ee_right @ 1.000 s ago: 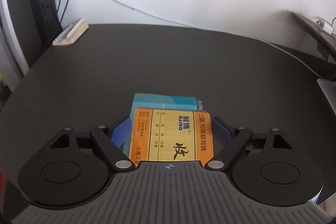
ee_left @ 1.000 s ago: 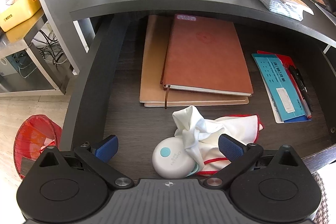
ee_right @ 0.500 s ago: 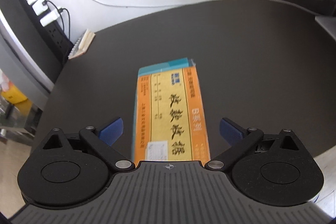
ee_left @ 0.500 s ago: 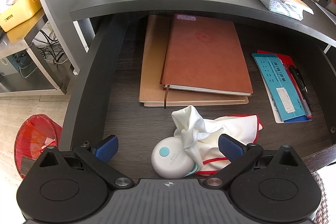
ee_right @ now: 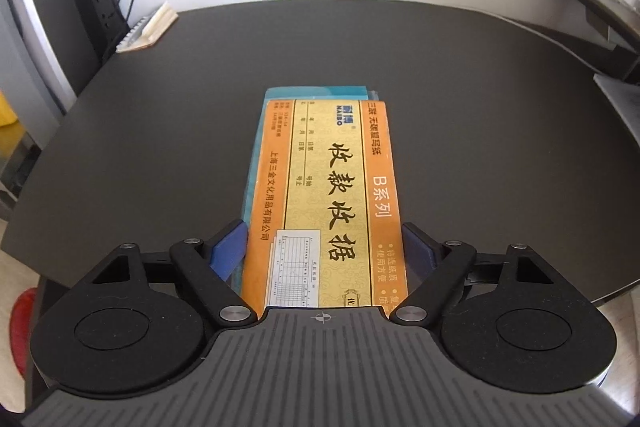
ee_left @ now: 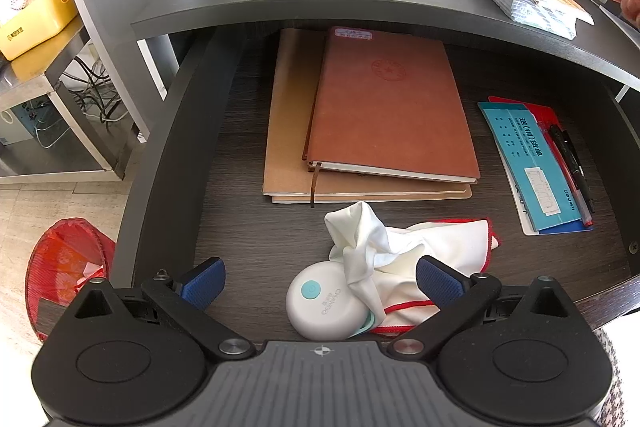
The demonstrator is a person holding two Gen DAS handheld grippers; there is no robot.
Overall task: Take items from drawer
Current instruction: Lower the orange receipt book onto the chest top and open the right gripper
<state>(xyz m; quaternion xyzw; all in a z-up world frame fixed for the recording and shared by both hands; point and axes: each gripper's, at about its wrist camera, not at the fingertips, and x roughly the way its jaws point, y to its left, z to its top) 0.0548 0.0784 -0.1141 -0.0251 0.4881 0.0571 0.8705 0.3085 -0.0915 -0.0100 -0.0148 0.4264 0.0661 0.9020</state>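
Two receipt booklets (ee_right: 328,195), an orange one on top of a blue one, now lie flat on the desk top (ee_right: 480,107) above the drawer (ee_left: 248,235). They are out of the drawer and well back from its open front. We see the right gripper (ee_right: 323,247) straddling their near end. Half a second ago its fingers stood clearly wider than the stack. Now the blue pads (ee_right: 230,247) sit right against both long edges, much as they did a second ago. We cannot tell whether they are squeezing the booklets or only resting beside them. We judge this delivery to be essentially made, with the right gripper perhaps squaring the stack before it lets go.

Over the drawer's front edge, the left gripper (ee_left: 320,279) has not shifted across the last second. It hangs with its fingers spread wide and nothing between them.

Inside the drawer, everything lies as it did:
- A round white case (ee_left: 324,303) sits at the front, touching a crumpled white cloth (ee_left: 400,247).
- Two stacked notebooks (ee_left: 392,115) lie toward the back.
- A blue slip pad (ee_left: 528,167) with pens (ee_left: 568,163) lies along the drawer's right side.

So the task is only partly done. The case, directly below the open left fingers, looks to us like the natural next pick.
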